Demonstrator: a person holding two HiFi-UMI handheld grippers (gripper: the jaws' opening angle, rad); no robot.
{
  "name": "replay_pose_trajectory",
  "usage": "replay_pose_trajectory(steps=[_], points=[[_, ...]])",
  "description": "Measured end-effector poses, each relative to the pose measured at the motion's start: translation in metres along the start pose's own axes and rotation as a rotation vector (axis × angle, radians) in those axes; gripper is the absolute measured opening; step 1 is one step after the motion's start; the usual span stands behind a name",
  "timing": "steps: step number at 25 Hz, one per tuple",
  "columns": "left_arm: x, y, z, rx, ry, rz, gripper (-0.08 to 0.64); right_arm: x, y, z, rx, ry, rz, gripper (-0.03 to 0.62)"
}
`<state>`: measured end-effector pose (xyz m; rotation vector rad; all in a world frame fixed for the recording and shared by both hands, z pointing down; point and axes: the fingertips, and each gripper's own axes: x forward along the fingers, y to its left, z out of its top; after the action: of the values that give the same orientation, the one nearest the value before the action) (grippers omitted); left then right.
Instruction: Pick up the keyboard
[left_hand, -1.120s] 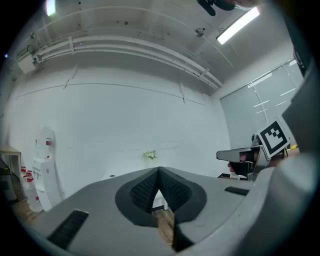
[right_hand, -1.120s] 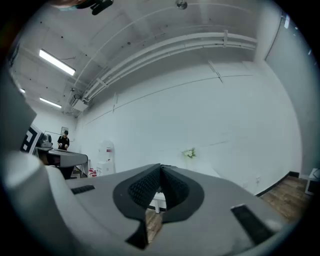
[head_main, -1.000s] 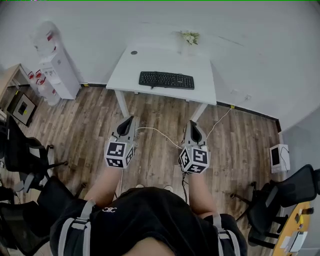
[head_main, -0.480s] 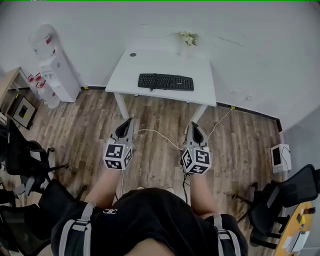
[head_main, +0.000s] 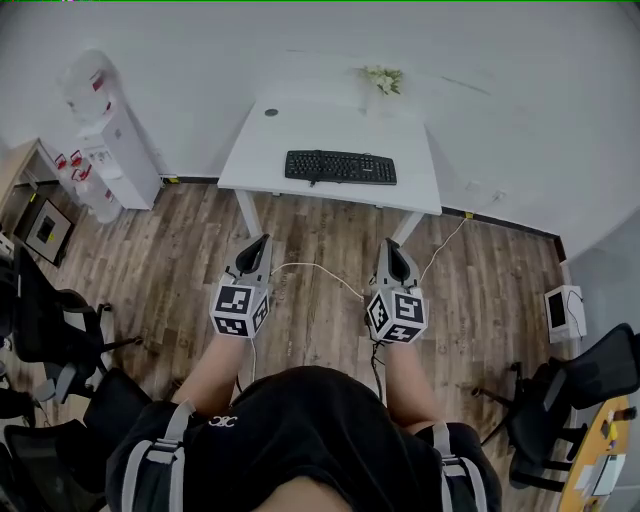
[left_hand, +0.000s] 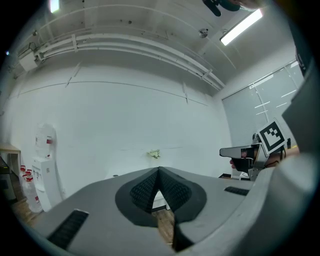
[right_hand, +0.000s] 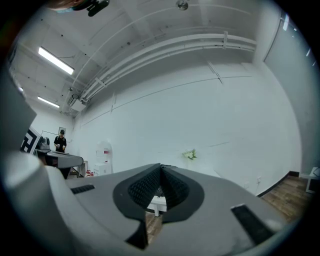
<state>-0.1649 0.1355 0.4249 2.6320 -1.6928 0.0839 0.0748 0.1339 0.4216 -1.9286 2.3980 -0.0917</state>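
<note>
A black keyboard (head_main: 340, 167) lies near the front edge of a white table (head_main: 280, 140) against the far wall. My left gripper (head_main: 262, 241) and right gripper (head_main: 391, 245) are held level over the wooden floor, well short of the table, side by side and pointing toward it. Both are shut with nothing between the jaws. In the left gripper view the shut gripper (left_hand: 158, 170) points toward the wall and the table; the right gripper (right_hand: 160, 167) shows the same in its own view. The keyboard is not visible in either gripper view.
A water dispenser (head_main: 110, 135) stands left of the table. A small bunch of flowers (head_main: 384, 80) sits at the table's back edge. Office chairs (head_main: 50, 320) (head_main: 575, 385) flank me. A white cable (head_main: 310, 270) runs across the floor, and a white box (head_main: 563, 310) stands at the right wall.
Both grippers have moved forward a little toward the table, still shut. The table and keyboard have shifted slightly in the head view as I step closer.
</note>
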Motion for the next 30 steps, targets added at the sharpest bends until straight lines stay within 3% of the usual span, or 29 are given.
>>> replay_pose_trajectory(steps=[8,13,21,30], points=[[0.001,0.029,0.002,0.014,-0.015,-0.04,0.002,0.022,0.039,0.014,0.005,-0.051,0.03,0.005],[0.007,0.032,0.006,0.023,-0.03,-0.056,0.002,0.029,0.038,0.02,-0.023,-0.071,0.013,0.005],[0.055,0.041,0.002,0.043,-0.04,-0.04,0.002,0.067,0.001,0.005,-0.036,-0.073,-0.006,0.005],[0.157,0.042,-0.004,0.062,-0.015,-0.005,0.002,0.149,-0.075,-0.017,0.014,-0.062,-0.005,0.005]])
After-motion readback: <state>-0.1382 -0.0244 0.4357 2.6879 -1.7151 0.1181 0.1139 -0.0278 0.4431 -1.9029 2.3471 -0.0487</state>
